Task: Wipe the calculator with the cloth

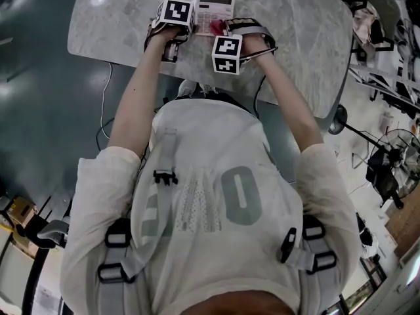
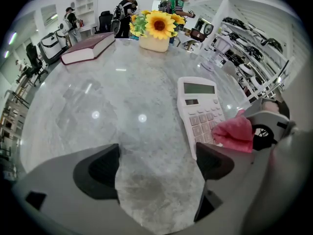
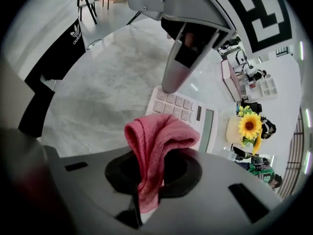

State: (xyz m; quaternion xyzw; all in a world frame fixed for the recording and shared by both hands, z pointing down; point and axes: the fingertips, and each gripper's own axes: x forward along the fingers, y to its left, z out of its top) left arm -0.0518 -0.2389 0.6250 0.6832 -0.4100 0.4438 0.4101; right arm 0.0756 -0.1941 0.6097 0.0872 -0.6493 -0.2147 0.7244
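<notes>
A white calculator point(image 2: 200, 109) lies flat on the marble table point(image 2: 107, 106), display end away from me; the head view shows it point(image 1: 214, 10) just beyond both marker cubes. My left gripper point(image 2: 156, 165) is open over bare marble, its right finger point(image 2: 212, 160) at the calculator's near corner. A pink cloth point(image 3: 159, 138) is folded and pinched in my right gripper point(image 3: 146, 173), which is shut on it. The cloth's free end hangs over the calculator's point(image 3: 188, 112) key end. In the left gripper view the cloth point(image 2: 234, 131) rests on the calculator's right side.
A dark red book point(image 2: 88, 48) and a sunflower pot point(image 2: 156, 31) stand at the table's far side. The left gripper's finger point(image 3: 178, 62) rises close over the calculator in the right gripper view. Shelves and people are beyond the table. A floor fan point(image 1: 394, 156) stands at the right.
</notes>
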